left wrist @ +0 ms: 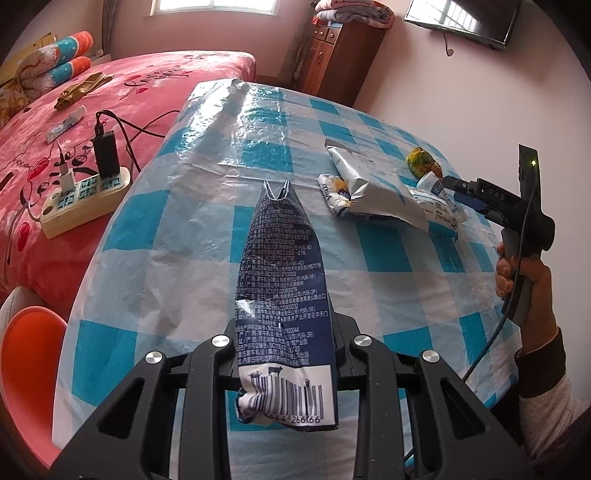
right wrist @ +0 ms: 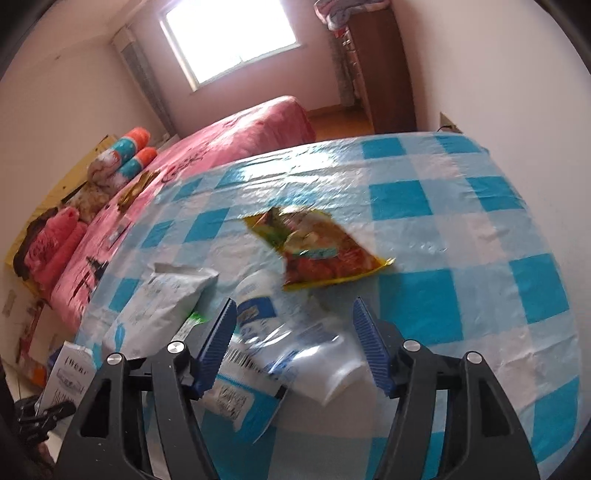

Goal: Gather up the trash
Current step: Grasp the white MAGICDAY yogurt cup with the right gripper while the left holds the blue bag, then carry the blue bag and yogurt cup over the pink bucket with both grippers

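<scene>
My left gripper [left wrist: 288,326] is shut on a flattened dark blue carton [left wrist: 282,258] with a barcode end, which sticks forward above the checked table [left wrist: 177,258]; the carton hides the pads. At the table's right side lies a trash heap: a white-grey pouch [left wrist: 369,184], a yellow-green wrapper [left wrist: 423,162] and a white-blue plastic wrapper [left wrist: 439,208]. My right gripper [left wrist: 456,184] sits at that heap, held by a hand. In the right wrist view my right gripper [right wrist: 294,302] is open, its blue pads [right wrist: 221,343] either side of the white-blue wrapper [right wrist: 291,350]. A yellow-red snack bag [right wrist: 317,251] lies beyond.
A bed with a pink cover [left wrist: 155,85] runs along the table's left edge, carrying a power strip [left wrist: 81,199] with plugged chargers and cables. An orange chair [left wrist: 29,354] stands at the near left. A wooden cabinet [left wrist: 332,55] and a wall TV [left wrist: 461,18] are at the back.
</scene>
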